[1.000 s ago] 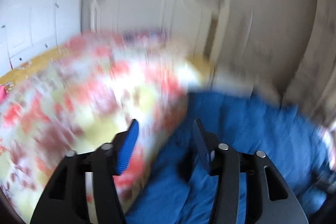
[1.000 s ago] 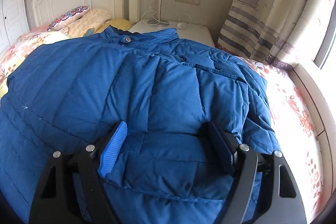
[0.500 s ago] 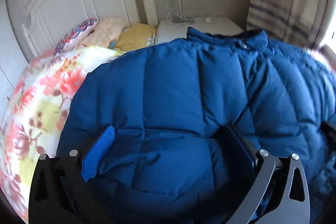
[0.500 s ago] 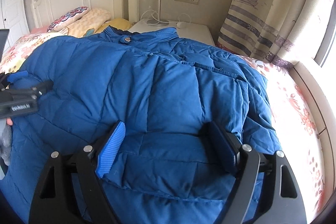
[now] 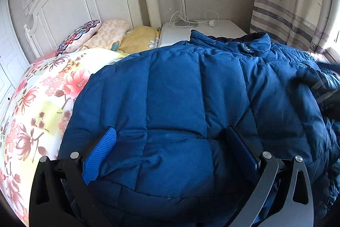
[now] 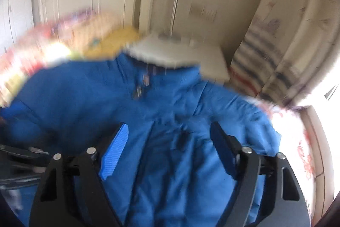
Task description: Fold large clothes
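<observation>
The blue puffy jacket (image 5: 180, 99) lies spread on the bed (image 5: 42, 99). The left hand-held gripper (image 5: 170, 137) has just opened wide around a puffy fold. The right hand-held gripper (image 6: 170, 137) hangs open above the jacket, holding nothing.

Motion blur smears the curtain (image 6: 276, 52) and pillows (image 6: 102, 39).

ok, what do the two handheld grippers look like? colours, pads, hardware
Both match: the left gripper and right gripper have black angular frames with triangular cut-outs and silver bolt heads. Each has one ribbed bright-blue pad on the picture's left finger and a dark pad on the other. No cables, markings or sleeves visible.
</observation>
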A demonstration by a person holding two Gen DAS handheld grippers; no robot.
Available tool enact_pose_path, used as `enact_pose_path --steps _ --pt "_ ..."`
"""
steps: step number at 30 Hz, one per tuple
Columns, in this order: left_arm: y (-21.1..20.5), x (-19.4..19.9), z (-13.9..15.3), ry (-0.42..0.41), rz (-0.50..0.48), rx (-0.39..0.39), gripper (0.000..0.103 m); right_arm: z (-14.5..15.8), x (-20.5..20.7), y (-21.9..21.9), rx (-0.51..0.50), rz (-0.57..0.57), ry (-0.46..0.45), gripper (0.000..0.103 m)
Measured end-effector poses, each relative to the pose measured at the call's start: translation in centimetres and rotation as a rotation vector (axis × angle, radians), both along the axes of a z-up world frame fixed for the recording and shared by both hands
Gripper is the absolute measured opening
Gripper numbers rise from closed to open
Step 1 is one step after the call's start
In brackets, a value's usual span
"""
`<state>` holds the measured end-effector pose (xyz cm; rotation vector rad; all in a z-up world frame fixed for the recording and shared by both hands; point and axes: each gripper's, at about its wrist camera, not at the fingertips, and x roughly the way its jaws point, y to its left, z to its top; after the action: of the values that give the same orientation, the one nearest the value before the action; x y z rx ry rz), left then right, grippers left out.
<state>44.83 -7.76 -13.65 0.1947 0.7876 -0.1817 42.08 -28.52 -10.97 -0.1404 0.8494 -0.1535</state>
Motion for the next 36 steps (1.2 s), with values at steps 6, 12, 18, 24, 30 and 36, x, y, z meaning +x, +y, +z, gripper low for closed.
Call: enact_pose_path --steps 6,12,18,24,30,36 --pt "1.5 -0.3 2.0 0.013 -0.017 -0.125 0.098 -1.4 0.3 -1.2 0.094 0.006 0.002 0.079" --pt "3.4 4.1 6.4 0.036 0.043 -0.215 0.099 -1.5 0.2 -1.0 0.088 0.002 -0.002 0.079" --pt "2.1 7.7 -0.2 0.125 0.063 -0.033 0.099 -1.3 0.1 -1.3 0.097 0.004 -0.006 0.079" --pt "2.8 7.1 -0.3 0.103 0.075 -0.053 0.099 -1.3 0.1 -1.2 0.104 0.000 -0.005 0.079" --pt "2.4 6.0 0.4 0.084 0.107 -0.005 0.099 -1.2 0.0 -1.5 0.131 0.003 0.002 0.080" --pt "3.6 -2.3 5.8 0.002 0.037 -0.164 0.099 3.1 -5.8 0.0 0.193 0.050 -0.013 0.083"
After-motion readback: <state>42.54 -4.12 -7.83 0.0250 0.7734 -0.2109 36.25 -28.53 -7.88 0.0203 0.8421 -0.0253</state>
